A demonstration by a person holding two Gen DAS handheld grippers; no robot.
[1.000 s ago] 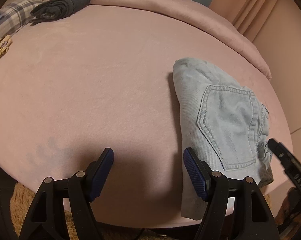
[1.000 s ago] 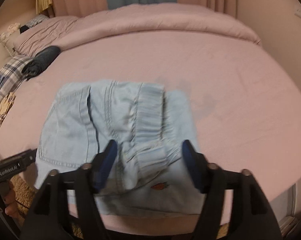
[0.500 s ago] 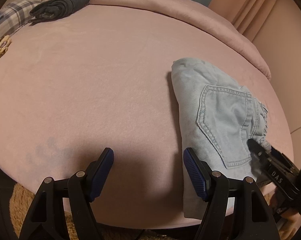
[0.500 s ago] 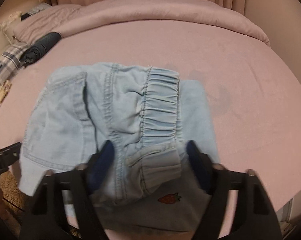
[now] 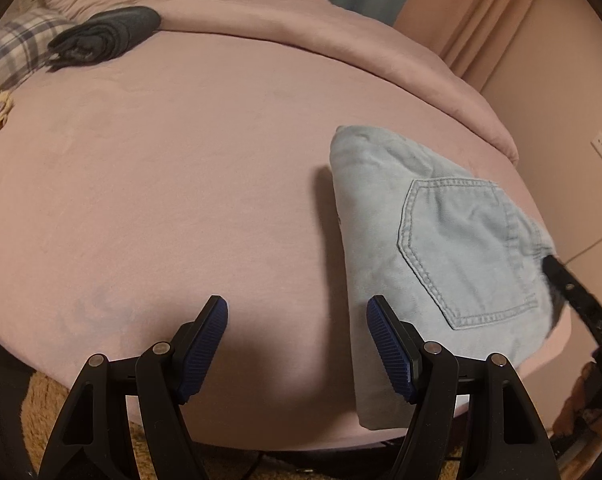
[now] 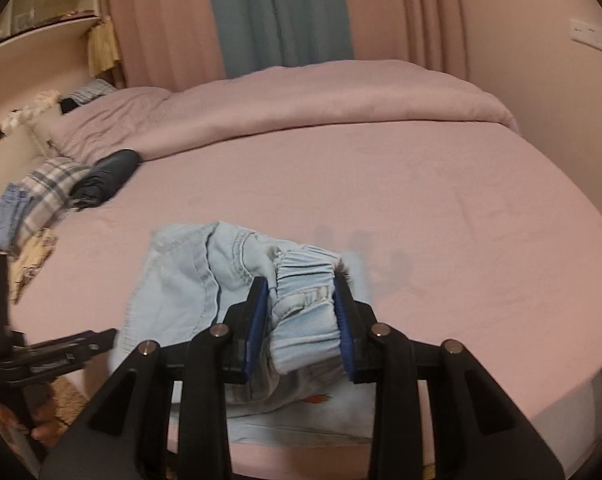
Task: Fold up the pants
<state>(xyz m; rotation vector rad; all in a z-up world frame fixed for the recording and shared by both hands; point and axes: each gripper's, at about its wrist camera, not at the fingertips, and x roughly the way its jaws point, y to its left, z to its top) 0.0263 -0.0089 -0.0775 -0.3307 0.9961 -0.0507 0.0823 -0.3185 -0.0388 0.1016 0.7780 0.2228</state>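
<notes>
Light blue denim pants [image 5: 453,240] lie folded on the pink bed [image 5: 181,180], back pocket up, near the front right edge. My left gripper [image 5: 297,308] hovers open just left of them over bare sheet, nothing between its blue pads. In the right wrist view my right gripper [image 6: 300,284] is closing its jaws on the pants' [image 6: 173,300] bunched elastic waistband, which is squeezed between the pads and raised off the layers below. A small red strawberry patch [image 6: 317,399] shows under the gripper. One black finger [image 5: 569,288] of the right gripper shows at the pants' right edge.
A rolled dark garment [image 5: 105,36] and a plaid cloth [image 5: 13,52] lie at the bed's far left. A pink duvet [image 6: 301,100] is heaped along the back. The bed's front edge drops to a tan rug [image 5: 41,400]. A wall stands close on the right.
The right gripper's jaws have narrowed onto the elastic waistband and lifted it, pulling the pants' edge up. The left gripper has stayed in place and open.
</notes>
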